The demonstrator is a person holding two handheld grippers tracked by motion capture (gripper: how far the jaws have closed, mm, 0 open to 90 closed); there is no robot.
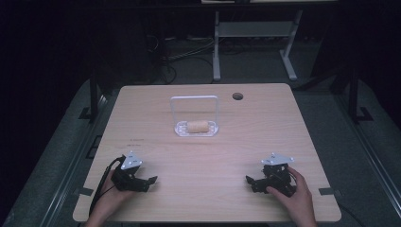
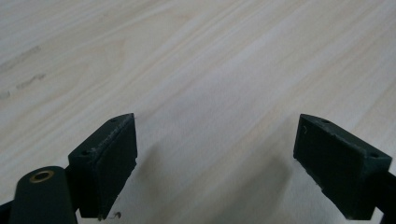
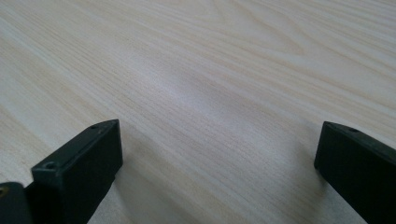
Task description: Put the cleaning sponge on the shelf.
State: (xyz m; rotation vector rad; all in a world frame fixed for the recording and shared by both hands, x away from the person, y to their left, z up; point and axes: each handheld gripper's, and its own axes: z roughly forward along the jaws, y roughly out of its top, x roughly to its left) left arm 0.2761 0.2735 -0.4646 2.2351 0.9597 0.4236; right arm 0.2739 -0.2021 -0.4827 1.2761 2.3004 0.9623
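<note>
Pale wood table (image 1: 213, 156), no legible writing; left hand-held gripper (image 1: 150, 182), right hand-held gripper (image 1: 249, 181) spread wide, empty.

Both grippers low at the near side, jaws spread, nothing held.

The left gripper (image 1: 145, 182) sits in the person's left hand (image 1: 108, 196), pointing inward to the right. The right gripper (image 1: 252, 182) sits in the right hand (image 1: 295, 198), pointing inward to the left. In each gripper view the two black jaws stand wide apart with nothing between them.
</note>
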